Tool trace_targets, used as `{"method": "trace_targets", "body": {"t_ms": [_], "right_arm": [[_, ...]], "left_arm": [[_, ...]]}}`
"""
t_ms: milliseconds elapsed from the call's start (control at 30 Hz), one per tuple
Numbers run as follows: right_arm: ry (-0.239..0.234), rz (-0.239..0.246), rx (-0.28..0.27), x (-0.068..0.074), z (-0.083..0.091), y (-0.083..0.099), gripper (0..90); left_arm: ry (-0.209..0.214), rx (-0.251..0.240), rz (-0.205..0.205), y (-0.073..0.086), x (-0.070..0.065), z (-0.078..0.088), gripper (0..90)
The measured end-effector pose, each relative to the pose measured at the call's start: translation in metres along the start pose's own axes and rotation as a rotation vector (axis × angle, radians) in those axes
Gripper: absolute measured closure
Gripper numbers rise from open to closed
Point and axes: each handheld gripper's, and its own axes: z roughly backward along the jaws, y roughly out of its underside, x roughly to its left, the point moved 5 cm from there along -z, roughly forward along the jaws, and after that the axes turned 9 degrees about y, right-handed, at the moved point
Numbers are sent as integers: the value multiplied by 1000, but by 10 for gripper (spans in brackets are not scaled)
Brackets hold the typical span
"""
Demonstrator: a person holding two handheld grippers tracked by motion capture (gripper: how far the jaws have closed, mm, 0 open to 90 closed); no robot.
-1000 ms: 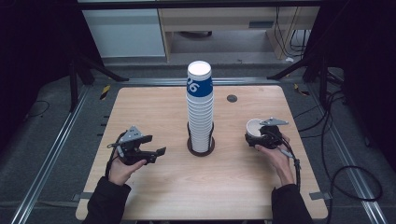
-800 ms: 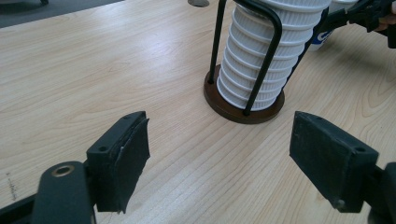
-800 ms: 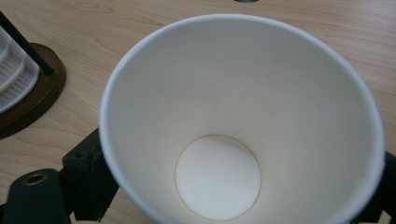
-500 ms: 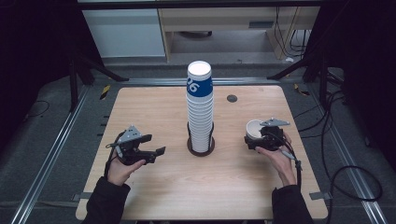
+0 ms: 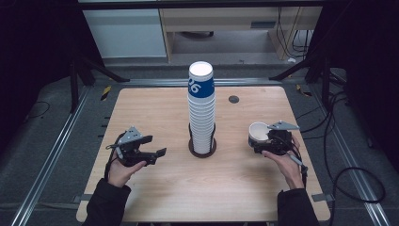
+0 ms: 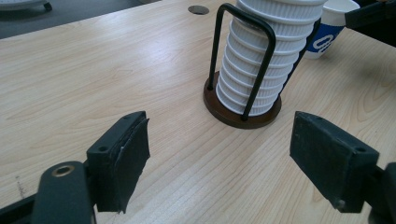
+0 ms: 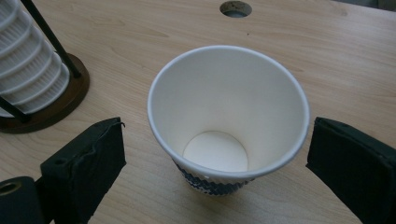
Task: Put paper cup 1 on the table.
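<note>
Cup (image 7: 228, 126) stands upright — right tool (image 7: 215, 158) jaws just opened, clear.

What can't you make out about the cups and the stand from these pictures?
- Cup: its print, hidden below its own rim in the right gripper view; cut by the top edge in the left gripper view.
- Stack: cup count, ridges too small in the high view; top cut off in the left gripper view.
- Stand: far side hidden behind the stack.

Wooden table (image 5: 155, 188) – round grommet hole (image 5: 233, 99) near far edge (right of centre); black cables (image 5: 350, 174) on floor.
</note>
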Motion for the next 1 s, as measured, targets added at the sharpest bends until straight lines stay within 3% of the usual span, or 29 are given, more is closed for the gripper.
{"method": "trace_targets", "body": {"t_ms": [400,700,1000], "right_arm": [[-11,-3,-91,7,27,-24,50],[-89,7,-181,25,50,-53,58],[-178,-13,-298,36,73,-82,66]], "left_arm": [[0,-2,-6,-1,-1,2,191],[1,-1,4,-1,1,2,191],[11,21,1,2,-1,-3,191]]}}
